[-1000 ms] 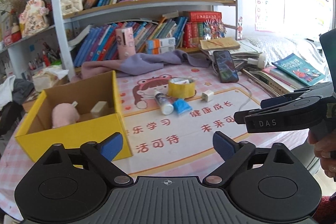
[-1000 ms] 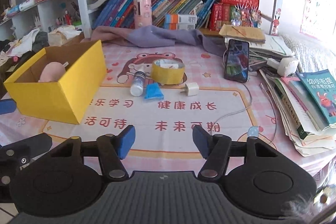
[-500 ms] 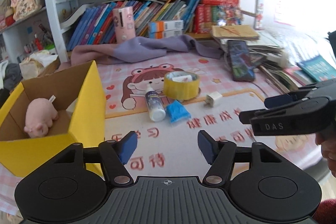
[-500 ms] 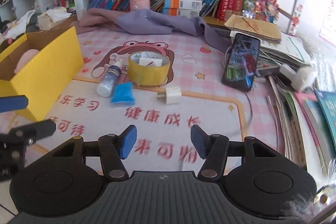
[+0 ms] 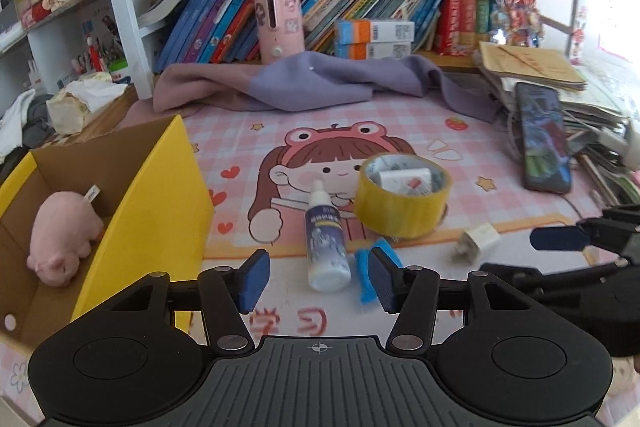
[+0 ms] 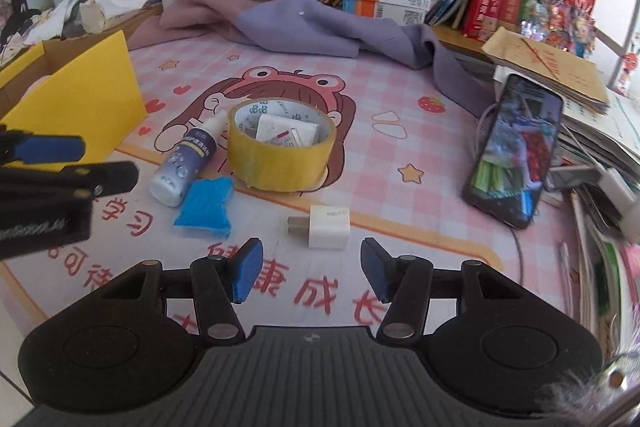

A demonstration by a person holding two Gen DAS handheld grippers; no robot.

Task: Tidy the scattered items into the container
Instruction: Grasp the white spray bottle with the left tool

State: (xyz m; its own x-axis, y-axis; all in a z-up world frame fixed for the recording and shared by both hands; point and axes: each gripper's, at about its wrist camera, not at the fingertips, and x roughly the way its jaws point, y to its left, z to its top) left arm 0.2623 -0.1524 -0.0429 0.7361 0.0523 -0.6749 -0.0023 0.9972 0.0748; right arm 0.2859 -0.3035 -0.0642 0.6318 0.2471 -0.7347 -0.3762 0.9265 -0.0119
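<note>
In the middle of the pink cartoon-printed surface (image 6: 400, 99) lie the scattered items: a wide roll of yellow tape (image 6: 282, 147) with a small white packet (image 6: 286, 133) inside its ring, a white spray bottle with a dark blue label (image 6: 186, 163) on its side just left of the roll, a crumpled blue wrapper (image 6: 208, 207) touching the bottle's base, and a white plug-in charger cube (image 6: 328, 227) nearer the camera. At the left stands the open yellow cardboard box (image 5: 160, 195), a pink plush toy (image 5: 64, 235) lying in it. The left gripper (image 5: 318, 277) hovers over the bottle's base, its jaws closing but not pressing on anything, the bottle seen between them. The right gripper (image 6: 308, 269) sits just short of the charger, jaws released and empty. A black smartphone (image 6: 516, 151) leans at the right, a purple cloth (image 6: 312, 27) behind.
</note>
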